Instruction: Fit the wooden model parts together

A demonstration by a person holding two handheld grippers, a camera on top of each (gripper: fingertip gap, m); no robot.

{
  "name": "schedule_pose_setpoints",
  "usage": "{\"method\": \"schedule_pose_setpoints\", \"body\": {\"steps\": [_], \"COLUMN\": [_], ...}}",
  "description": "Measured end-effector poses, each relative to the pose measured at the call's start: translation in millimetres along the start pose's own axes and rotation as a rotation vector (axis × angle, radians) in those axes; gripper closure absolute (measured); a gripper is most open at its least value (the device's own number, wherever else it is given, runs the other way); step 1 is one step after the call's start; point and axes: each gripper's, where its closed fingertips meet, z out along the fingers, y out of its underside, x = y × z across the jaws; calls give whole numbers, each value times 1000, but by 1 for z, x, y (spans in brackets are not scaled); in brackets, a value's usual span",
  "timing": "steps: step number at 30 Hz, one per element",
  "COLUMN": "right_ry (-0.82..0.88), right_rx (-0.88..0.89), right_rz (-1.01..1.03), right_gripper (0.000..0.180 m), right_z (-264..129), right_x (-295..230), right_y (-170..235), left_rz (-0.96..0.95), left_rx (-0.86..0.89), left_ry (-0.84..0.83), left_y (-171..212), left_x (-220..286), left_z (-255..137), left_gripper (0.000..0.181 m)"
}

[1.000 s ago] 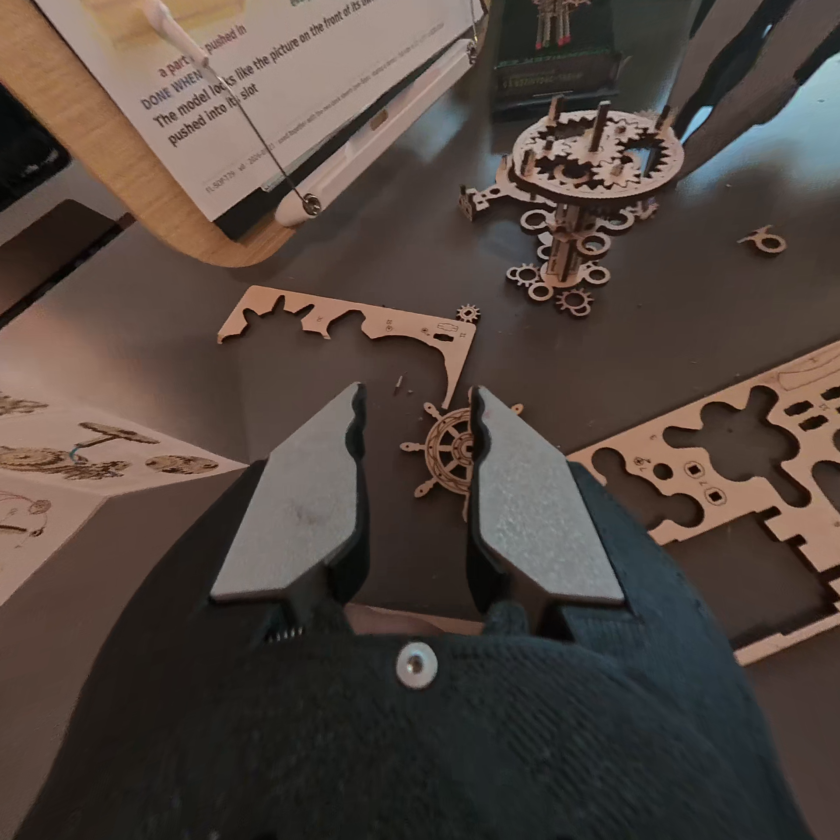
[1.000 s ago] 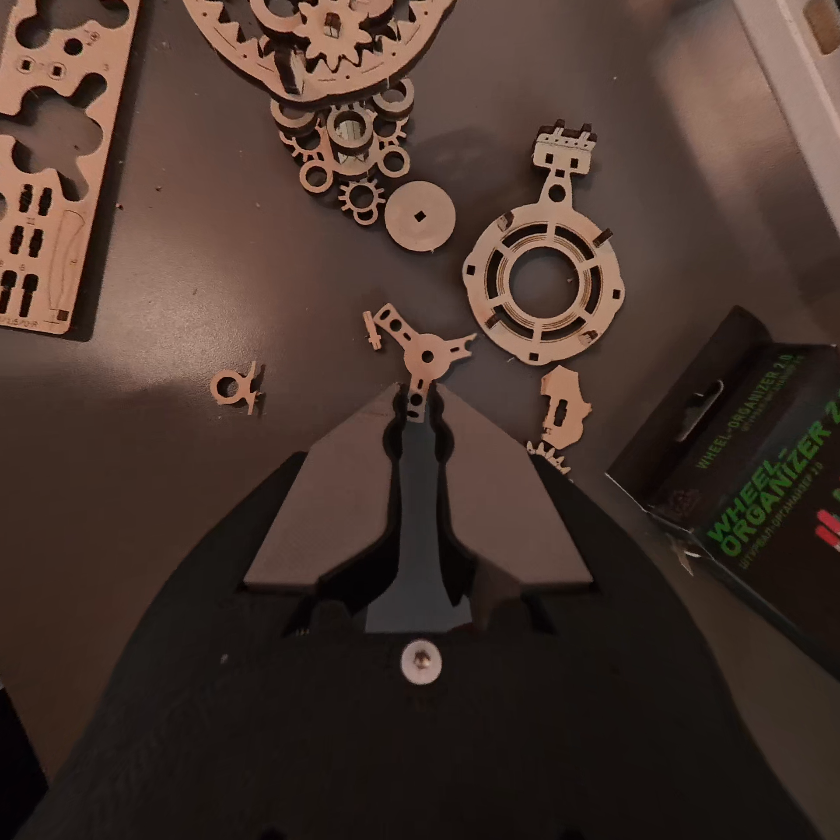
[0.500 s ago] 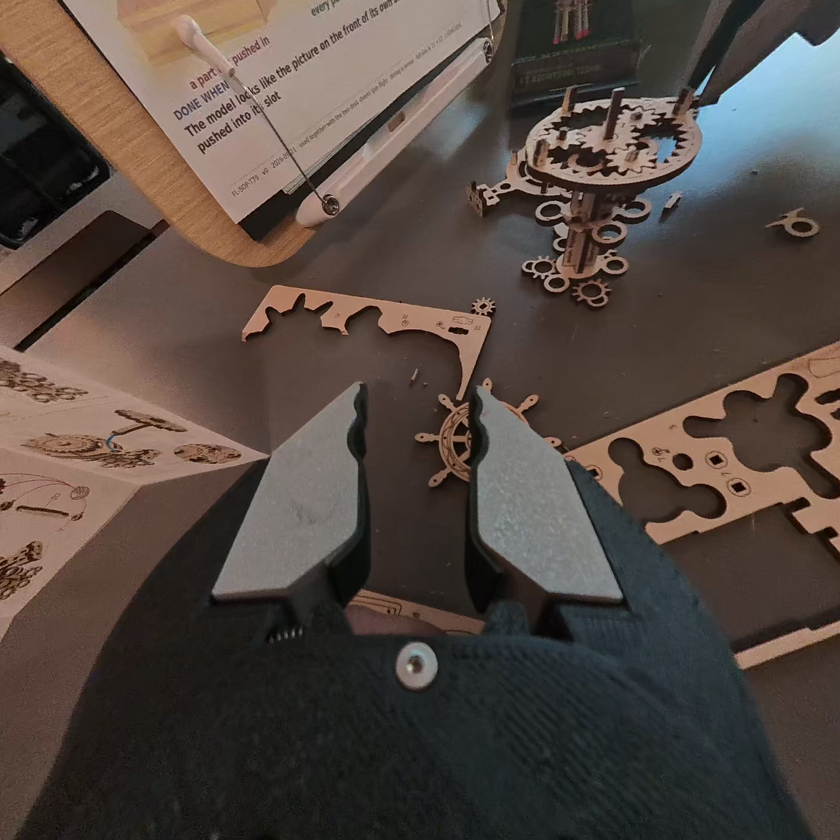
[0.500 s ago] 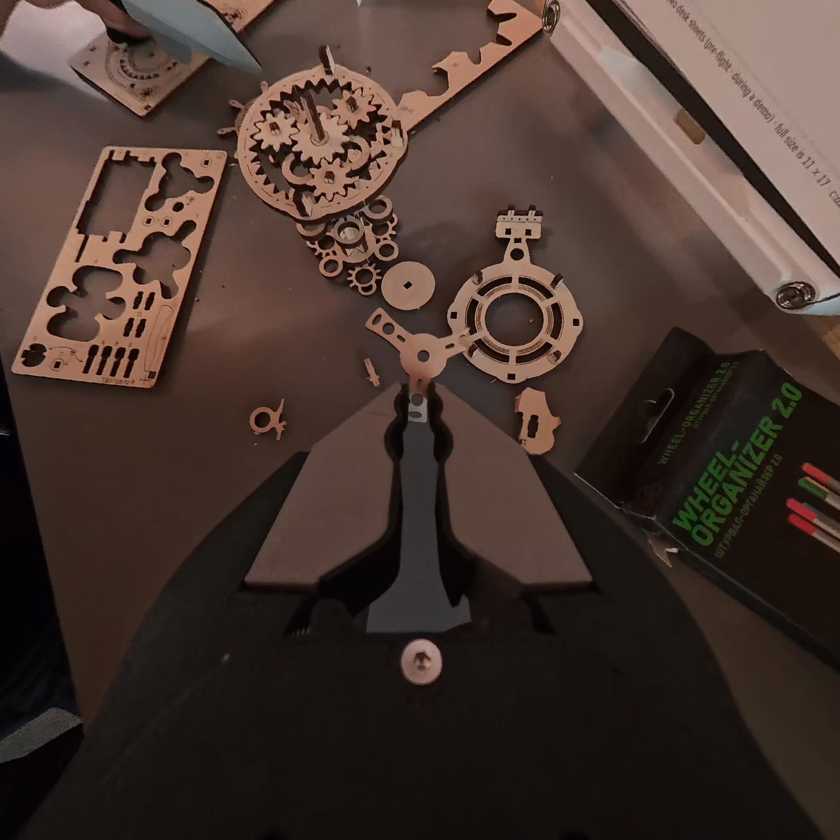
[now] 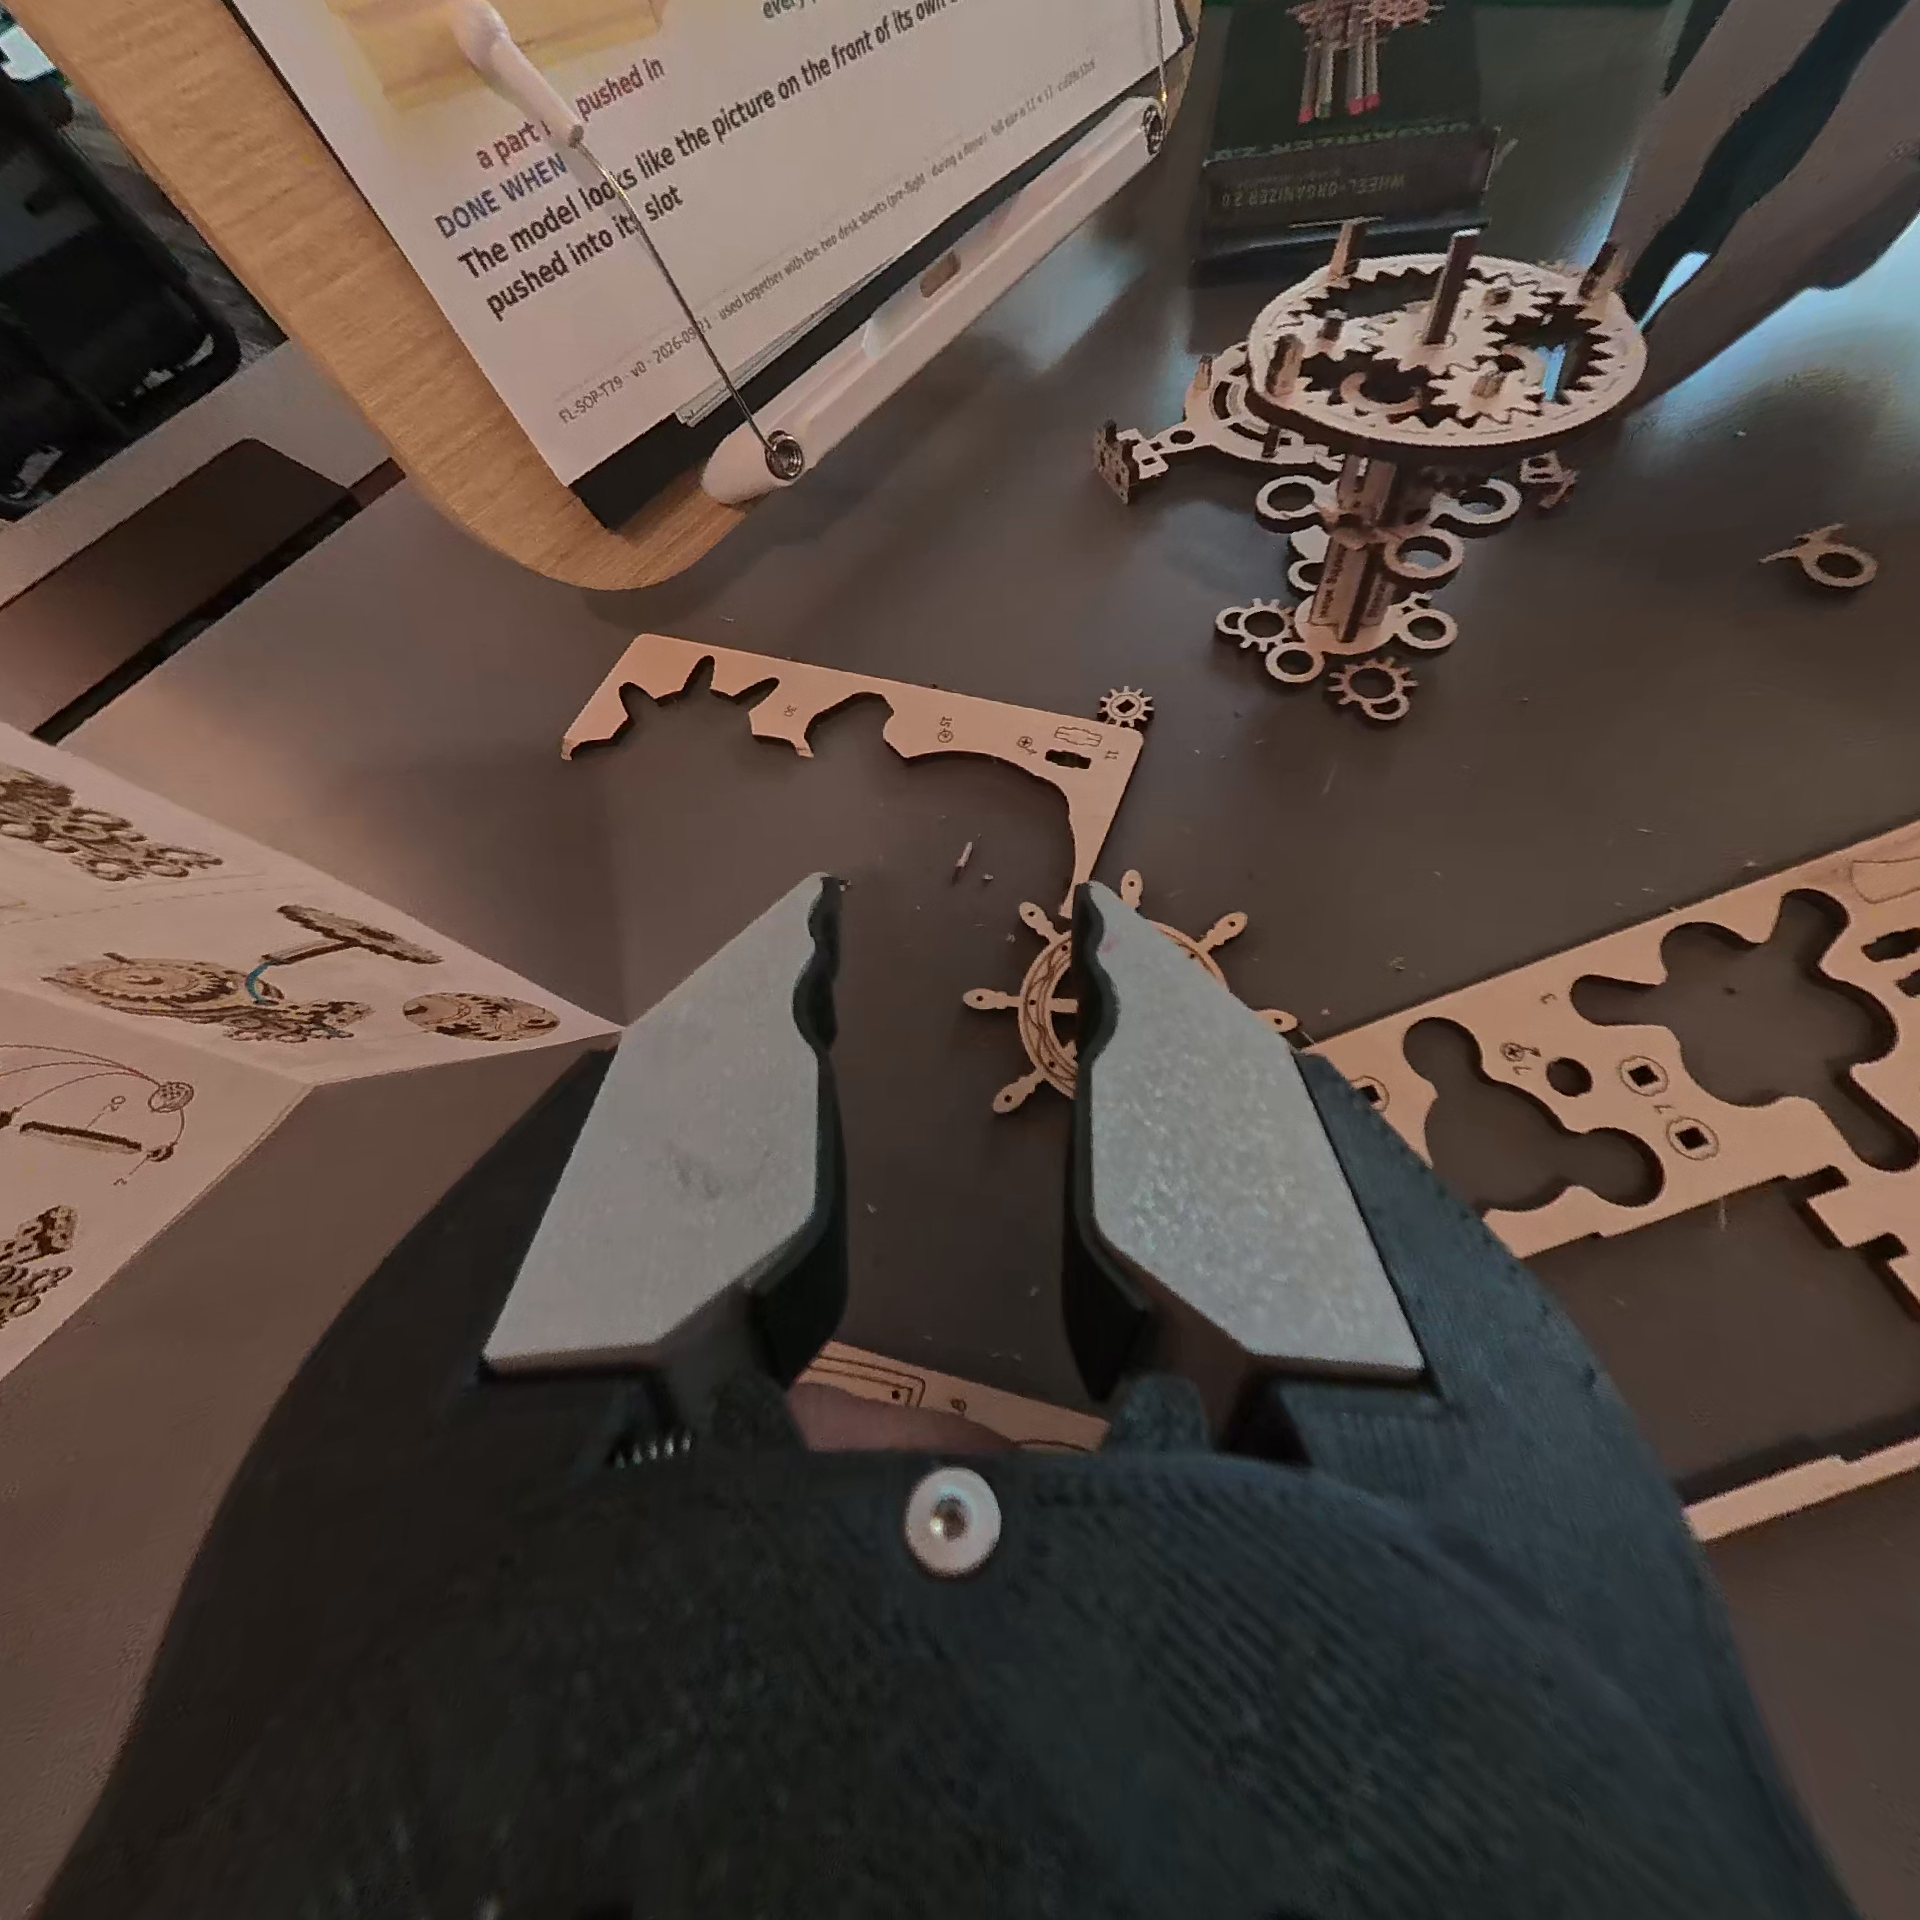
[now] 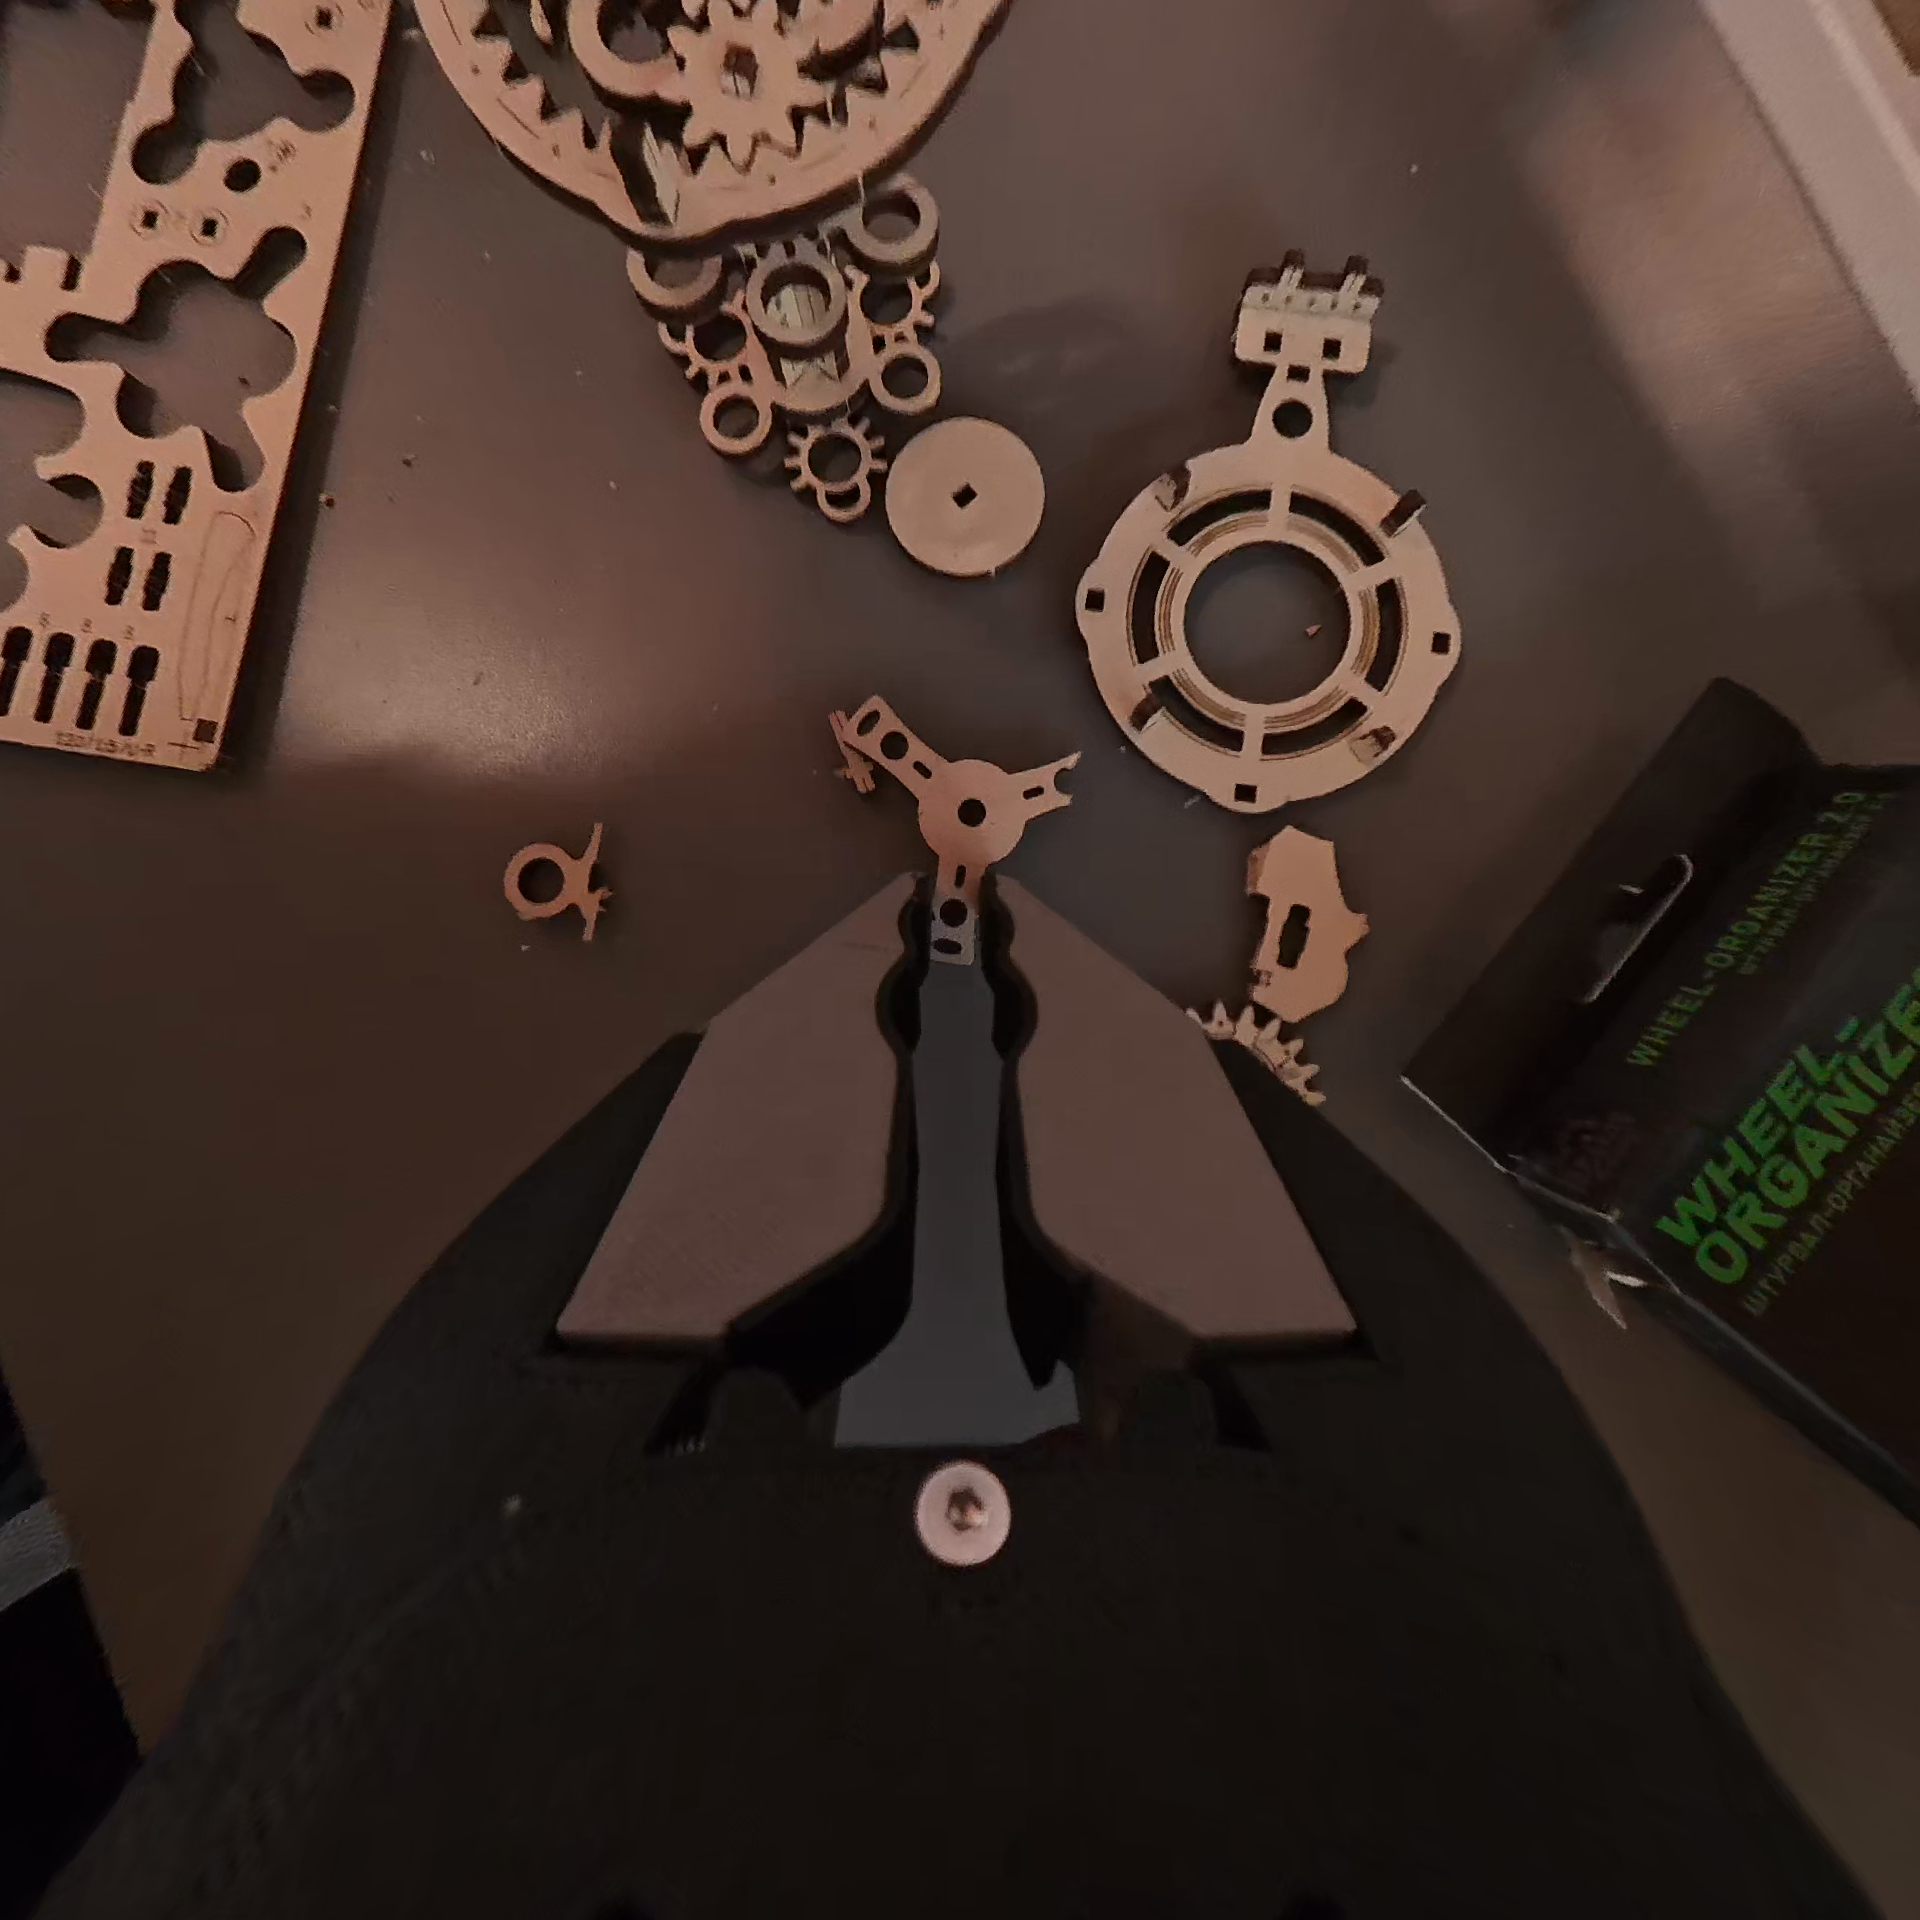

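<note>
Wooden and three-armed, a small spoked part [image 6: 971, 805] is pinched by one arm between the tips of the right gripper [image 6: 954, 899], above the dark table [image 6: 520, 1039]. Just beyond it lie a ring-shaped frame piece [image 6: 1262, 623] and a plain disc [image 6: 964, 497]. The left gripper [image 5: 956, 904] hangs with jaws apart and empty, over a ship's-wheel piece [image 5: 1044, 1003]. Farther back stands the geared model [image 5: 1434, 364].

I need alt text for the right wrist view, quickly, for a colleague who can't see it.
The right gripper is shut on one arm of a three-armed wooden piece above a dark table. Beyond lie a round ring frame, a small disc and the geared model.
</note>
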Motion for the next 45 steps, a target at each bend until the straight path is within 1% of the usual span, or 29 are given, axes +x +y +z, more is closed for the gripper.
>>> {"method": "schedule_pose_setpoints", "body": {"steps": [3,5,10,11,13,17,19,22,25,29,33,37,45], "right_ry": [5,19,4,17,34,58,65,32,29,-26,-41,-36,-38], "right_rx": [0,1,23,7,2,-1,53,213,268,221,121,62,28], "right_rz": [0,1,26,23,-3,-31,-18,7,-30,-121,-174,-195,-213], "right_gripper": [173,165,160,162,174,174,174,175,175,175,175,175,175], "right_z": [1,0,-2,0,1,1,-4,-25,-42,-48,-39,-26,-14], "right_x": [0,3,3,4,5,5,7,5,3,-11,-14,-17,-27], "right_y": [-1,-1,-3,0,0,-2,-11,-40,-67,-100,-117,-122,-119], "left_rz": [0,-5,-9,-8,-6,-9,-8,-4,-1,-6,-5,7,37], "left_rx": [1,4,8,8,9,12,13,8,7,13,15,18,11], "left_ry": [-2,-1,2,1,2,3,5,8,8,9,13,15,18], "left_y": [0,0,-1,-1,-1,-1,-1,-1,-1,-1,-1,-2,-1], "left_x": [0,-1,-1,-1,0,-1,0,0,1,1,1,3,7], "left_z": [0,0,-1,-1,-1,-1,-2,-1,-1,-2,-2,-2,-2], "left_gripper": [139,139,139,139,139,139,139,139,139,139,139,139,139]}}
